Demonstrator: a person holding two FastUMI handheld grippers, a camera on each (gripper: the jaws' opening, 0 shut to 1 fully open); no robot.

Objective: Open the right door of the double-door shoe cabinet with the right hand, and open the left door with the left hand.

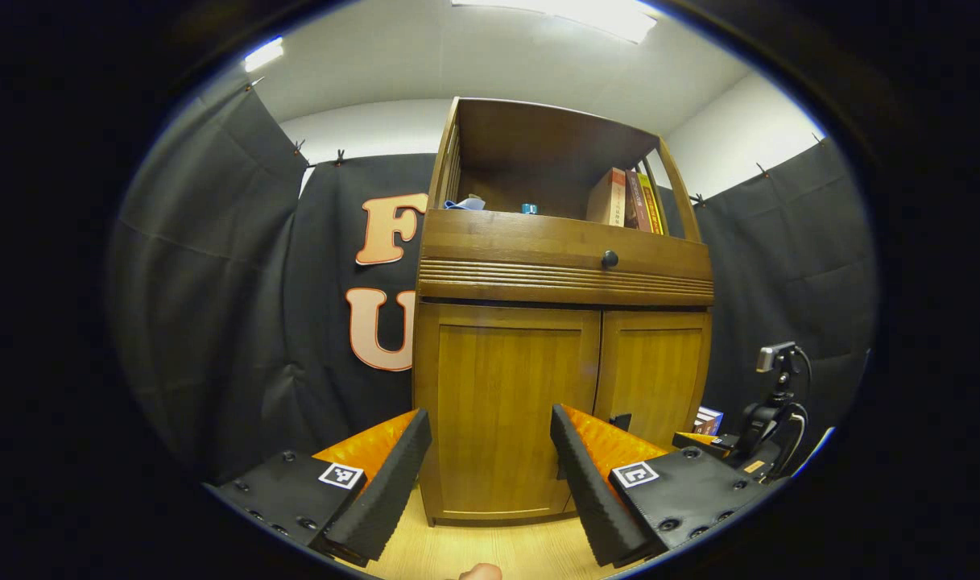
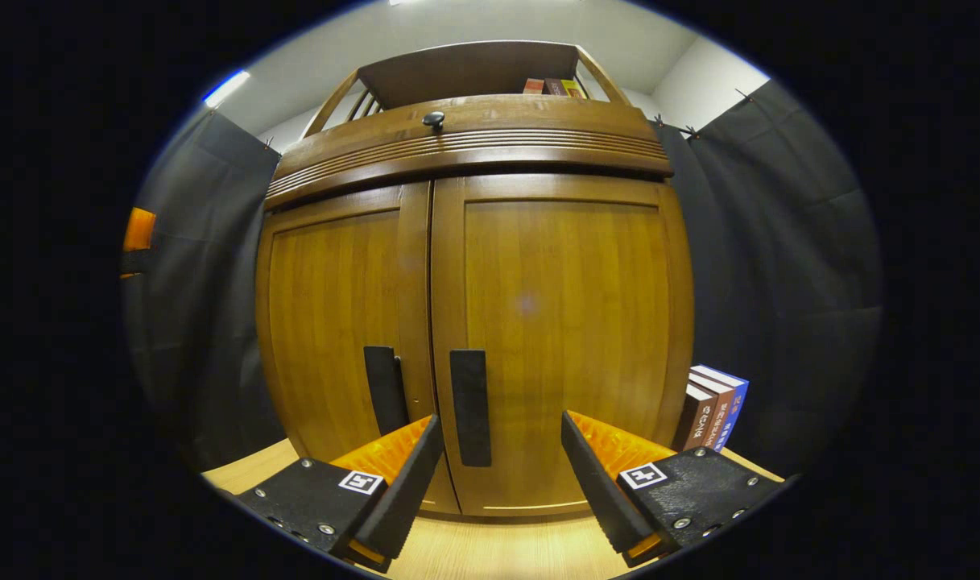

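The right gripper is spread wide and holds nothing; its 2 fingers frame the right handle, which stands between them but farther off, untouched. Just left of that handle, across the seam, is the left handle. Both handles are dark upright bars low on the doors.

The left gripper is also spread wide and empty, pointed at the left door from a little way back, touching nothing. In the left gripper view the right gripper shows at the far right, low, near the right door.

Both doors of the cabinet are closed, meeting at the middle seam: left door, right door. Above them runs a ribbed band with a drawer and 1 small dark knob. Above that is an open shelf with books standing at its right and small blue items at its left.

The cabinet stands on a light wood floor. At its right, books stand upright on the floor just beside it. Black cloth hangs behind and on both sides.
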